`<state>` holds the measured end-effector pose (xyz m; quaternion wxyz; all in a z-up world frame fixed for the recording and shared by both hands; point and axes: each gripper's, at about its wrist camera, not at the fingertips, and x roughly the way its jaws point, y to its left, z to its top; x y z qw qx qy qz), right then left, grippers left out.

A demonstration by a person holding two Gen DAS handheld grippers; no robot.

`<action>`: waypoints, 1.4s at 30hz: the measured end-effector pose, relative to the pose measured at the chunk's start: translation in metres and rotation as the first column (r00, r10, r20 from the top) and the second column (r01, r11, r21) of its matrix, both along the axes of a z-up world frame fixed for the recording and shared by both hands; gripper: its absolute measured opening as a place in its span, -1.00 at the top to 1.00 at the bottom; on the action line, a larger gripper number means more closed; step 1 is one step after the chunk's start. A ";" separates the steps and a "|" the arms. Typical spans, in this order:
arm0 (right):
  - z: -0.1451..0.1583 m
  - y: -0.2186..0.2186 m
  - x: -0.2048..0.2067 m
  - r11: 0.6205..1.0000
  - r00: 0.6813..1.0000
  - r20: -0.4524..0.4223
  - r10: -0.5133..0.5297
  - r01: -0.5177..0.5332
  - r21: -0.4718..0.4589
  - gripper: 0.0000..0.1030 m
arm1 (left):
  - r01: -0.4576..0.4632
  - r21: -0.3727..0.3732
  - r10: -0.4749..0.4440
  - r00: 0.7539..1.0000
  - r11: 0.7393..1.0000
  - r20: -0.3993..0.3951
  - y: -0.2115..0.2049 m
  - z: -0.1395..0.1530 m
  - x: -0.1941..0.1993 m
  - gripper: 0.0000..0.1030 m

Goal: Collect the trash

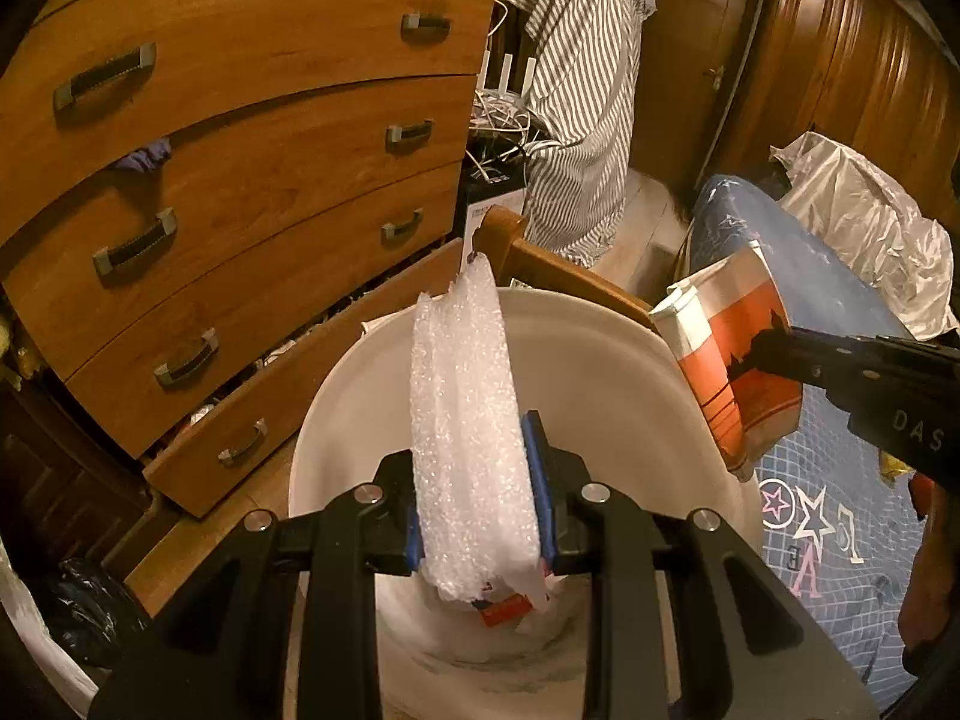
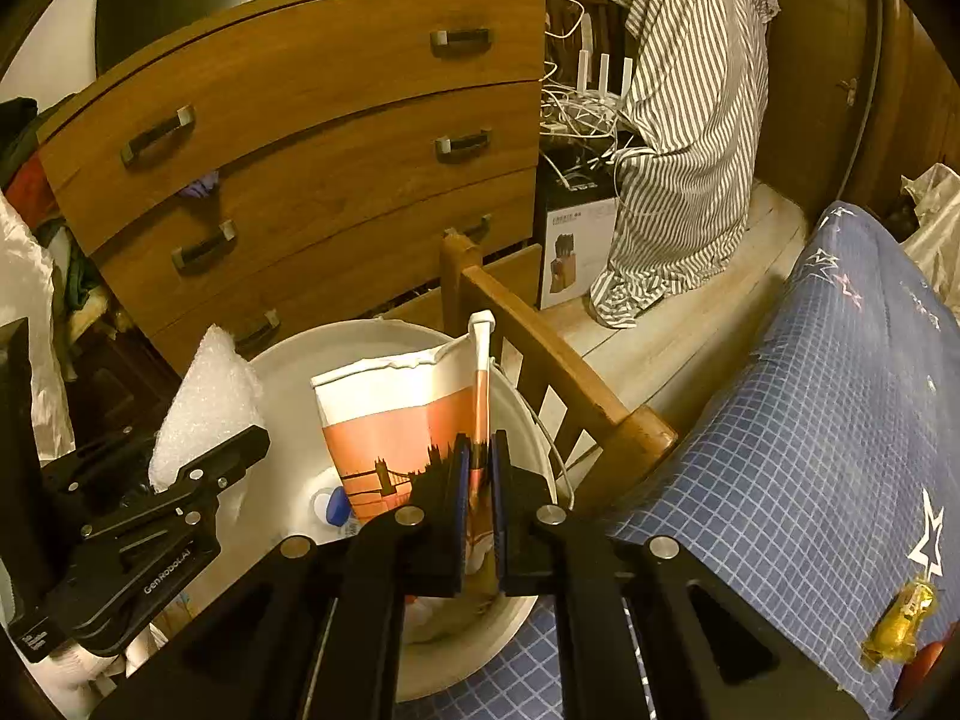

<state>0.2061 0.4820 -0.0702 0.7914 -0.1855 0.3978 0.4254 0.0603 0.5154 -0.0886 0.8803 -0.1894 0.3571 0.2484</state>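
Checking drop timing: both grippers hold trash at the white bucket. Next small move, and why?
Probably open the left gripper first. Its bubble wrap already hangs over the white bucket, where other trash lies, so it should fall in. The right gripper is shut on the orange paper bag near the rim and may need lowering a little before letting go.

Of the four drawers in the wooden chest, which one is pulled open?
The bottom drawer: its front juts out, showing clutter inside. The three drawers above sit nearly closed, though cloth pokes from one gap.
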 end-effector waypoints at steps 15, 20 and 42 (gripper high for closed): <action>0.008 -0.021 0.003 0.997 1.000 -0.029 -0.001 0.003 0.076 0.38 | -0.095 0.047 0.095 0.995 0.994 -0.012 0.008 0.008 -0.012 -0.58; 0.024 -0.048 -0.010 0.990 0.998 -0.031 0.052 -0.047 0.130 0.21 | -0.137 0.086 0.136 0.991 0.987 0.020 -0.005 0.027 -0.034 -0.87; 0.066 -0.211 -0.111 0.902 0.978 0.142 0.156 -0.199 0.383 -0.57 | -0.142 0.138 0.107 0.967 0.980 0.231 -0.096 0.062 -0.124 -0.89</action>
